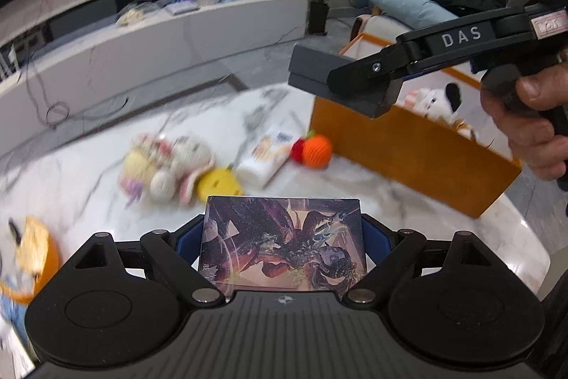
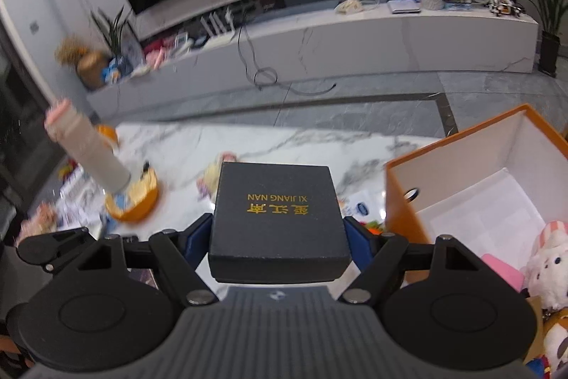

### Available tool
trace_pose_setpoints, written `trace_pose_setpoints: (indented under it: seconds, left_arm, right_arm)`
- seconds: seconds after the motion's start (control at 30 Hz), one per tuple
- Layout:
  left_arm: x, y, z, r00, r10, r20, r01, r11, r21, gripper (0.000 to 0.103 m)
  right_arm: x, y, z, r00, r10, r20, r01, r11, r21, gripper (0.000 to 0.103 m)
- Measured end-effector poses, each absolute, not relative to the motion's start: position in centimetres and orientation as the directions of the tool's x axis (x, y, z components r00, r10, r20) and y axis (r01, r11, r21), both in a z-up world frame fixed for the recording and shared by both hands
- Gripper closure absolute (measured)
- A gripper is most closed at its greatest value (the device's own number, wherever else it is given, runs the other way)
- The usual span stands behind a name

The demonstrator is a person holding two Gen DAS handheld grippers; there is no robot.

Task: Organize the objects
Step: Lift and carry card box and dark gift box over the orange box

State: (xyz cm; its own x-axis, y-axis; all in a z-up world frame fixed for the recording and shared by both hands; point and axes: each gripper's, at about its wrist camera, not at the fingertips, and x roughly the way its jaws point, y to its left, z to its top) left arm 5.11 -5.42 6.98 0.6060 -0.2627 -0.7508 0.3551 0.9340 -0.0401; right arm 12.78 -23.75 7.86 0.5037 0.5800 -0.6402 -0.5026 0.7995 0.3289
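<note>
My left gripper is shut on a flat box with dark purple fantasy artwork, its blue pads pressing both sides. It hangs above the white marble table. My right gripper is shut on a black box with gold lettering. In the left wrist view that black box and the right gripper are up at the right, held by a person's hand, above the near wall of the orange storage box.
The orange storage box has a white inside with plush toys in it. On the table lie plush toys, a yellow toy, a tissue pack and an orange knitted ball. A pale bottle and an orange bowl are at the left.
</note>
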Motion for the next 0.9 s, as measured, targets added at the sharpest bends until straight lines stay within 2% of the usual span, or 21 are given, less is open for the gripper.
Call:
trace_pose_setpoints:
  seconds: [0.4, 0.9]
  left_arm:
    - [8.7, -12.4, 9.1, 0.617, -0.321, -0.719, 0.457, 0.889, -0.005, 0.000]
    - [12.6, -19.1, 10.2, 0.621, -0.347, -0.703, 0.523, 0.851, 0.043, 0.000]
  right_arm:
    - [14.3, -30.9, 8.9, 0.592, 0.551, -0.588, -0.377, 0.834, 0.403, 0.025]
    - [15.5, -36.6, 7.7, 0.652, 0.446, -0.613, -0.239, 0.888, 0.392, 0.025]
